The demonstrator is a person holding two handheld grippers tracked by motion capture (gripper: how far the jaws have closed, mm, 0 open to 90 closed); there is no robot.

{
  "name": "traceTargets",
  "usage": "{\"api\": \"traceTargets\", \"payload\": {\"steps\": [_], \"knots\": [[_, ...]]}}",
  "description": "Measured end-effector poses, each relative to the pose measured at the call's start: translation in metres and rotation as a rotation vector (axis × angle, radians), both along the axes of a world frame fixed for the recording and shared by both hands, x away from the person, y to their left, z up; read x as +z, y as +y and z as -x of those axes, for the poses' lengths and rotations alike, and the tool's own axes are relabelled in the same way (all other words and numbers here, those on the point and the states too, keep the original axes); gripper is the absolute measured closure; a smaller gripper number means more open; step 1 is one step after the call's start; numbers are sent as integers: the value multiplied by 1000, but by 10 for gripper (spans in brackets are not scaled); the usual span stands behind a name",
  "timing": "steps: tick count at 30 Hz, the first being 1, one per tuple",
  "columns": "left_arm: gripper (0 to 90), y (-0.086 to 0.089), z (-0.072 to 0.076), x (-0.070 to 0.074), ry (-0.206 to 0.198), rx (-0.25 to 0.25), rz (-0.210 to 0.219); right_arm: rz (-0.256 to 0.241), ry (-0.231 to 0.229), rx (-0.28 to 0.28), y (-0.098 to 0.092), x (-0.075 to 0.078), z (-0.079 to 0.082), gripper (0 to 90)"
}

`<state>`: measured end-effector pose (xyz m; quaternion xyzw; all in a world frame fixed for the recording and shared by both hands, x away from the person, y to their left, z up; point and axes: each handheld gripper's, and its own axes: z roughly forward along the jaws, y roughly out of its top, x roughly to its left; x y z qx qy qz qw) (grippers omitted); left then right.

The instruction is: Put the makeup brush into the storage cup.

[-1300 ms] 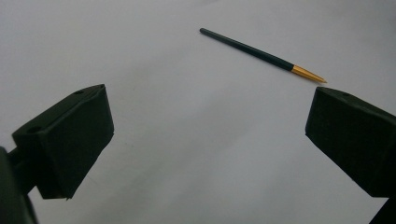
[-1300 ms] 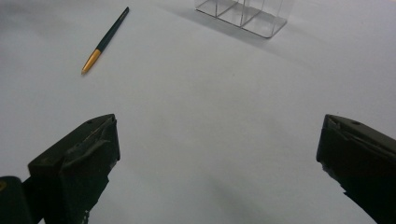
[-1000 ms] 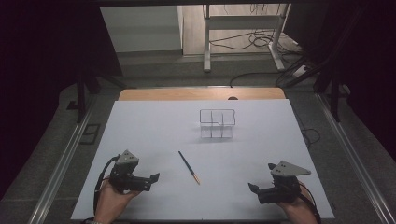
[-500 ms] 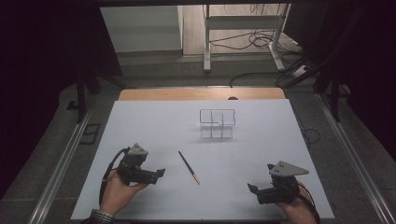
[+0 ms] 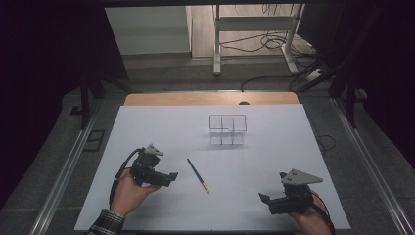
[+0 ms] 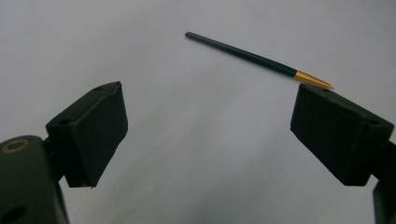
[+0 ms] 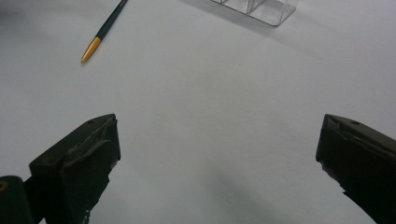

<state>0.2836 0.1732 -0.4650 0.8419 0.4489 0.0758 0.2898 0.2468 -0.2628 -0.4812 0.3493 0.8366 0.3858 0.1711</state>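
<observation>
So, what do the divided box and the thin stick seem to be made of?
The divided box looks like clear plastic or acrylic: the white table shows through its walls. The stick has a dark, slightly glossy shaft, perhaps painted wood or plastic, and a metallic-looking gold tip.

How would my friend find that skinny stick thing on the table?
Start at the big white table. Near its middle, in front of the clear box, lies the pen, close to the left tongs. It is dark and thin with a gold tip.

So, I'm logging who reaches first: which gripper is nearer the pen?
Left. The left gripper sits just beside the pen, jaws open toward it. The right gripper is farther off, toward the table's near right corner, jaws also open.
</observation>
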Motion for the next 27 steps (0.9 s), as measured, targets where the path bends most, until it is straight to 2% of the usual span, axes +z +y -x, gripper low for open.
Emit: {"api": "traceTargets", "payload": {"steps": [27], "knots": [[119, -34, -38, 5, 113, -56, -107, -5, 17, -10, 0, -1, 0, 0]]}}
